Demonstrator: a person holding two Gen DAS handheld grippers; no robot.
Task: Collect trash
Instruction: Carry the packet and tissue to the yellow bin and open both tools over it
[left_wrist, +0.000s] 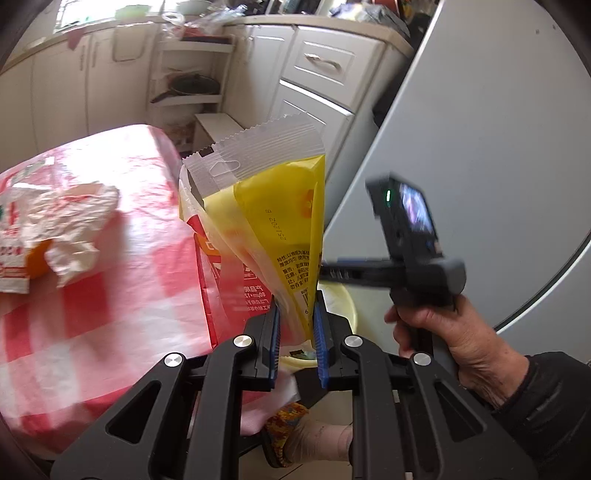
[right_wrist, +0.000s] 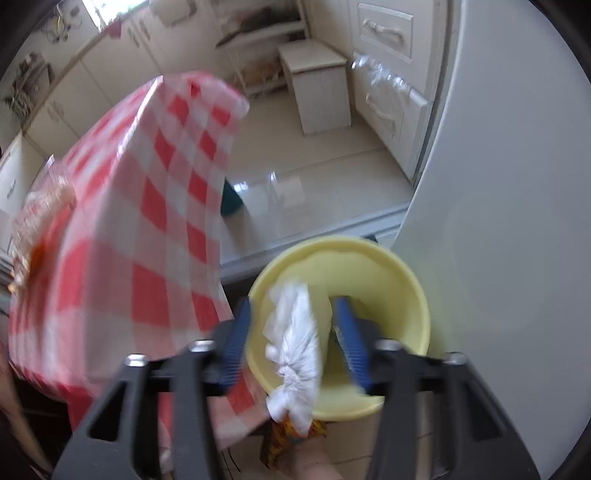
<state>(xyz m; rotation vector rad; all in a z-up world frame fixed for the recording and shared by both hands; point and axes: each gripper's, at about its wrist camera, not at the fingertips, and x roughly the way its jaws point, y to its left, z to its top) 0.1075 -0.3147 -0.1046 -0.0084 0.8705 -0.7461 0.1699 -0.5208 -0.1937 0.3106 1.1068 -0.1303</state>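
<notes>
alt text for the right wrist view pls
The open right hand-held gripper hangs over a yellow bin, a crumpled white tissue loose between its blue pads. A table in a red-and-white checked cloth stands at left, on a pale tiled floor.

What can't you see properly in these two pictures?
- Left wrist view: the yellow bin is mostly hidden behind the yellow packet held in the left tongs.
- Left wrist view: the right tongs' tips are out of sight behind the packet; only the handle and the hand show.
- Right wrist view: the white crumpled trash between the right tongs is blurred, so what it is stays unclear.
- Right wrist view: the bin's bottom is covered by that trash.
</notes>
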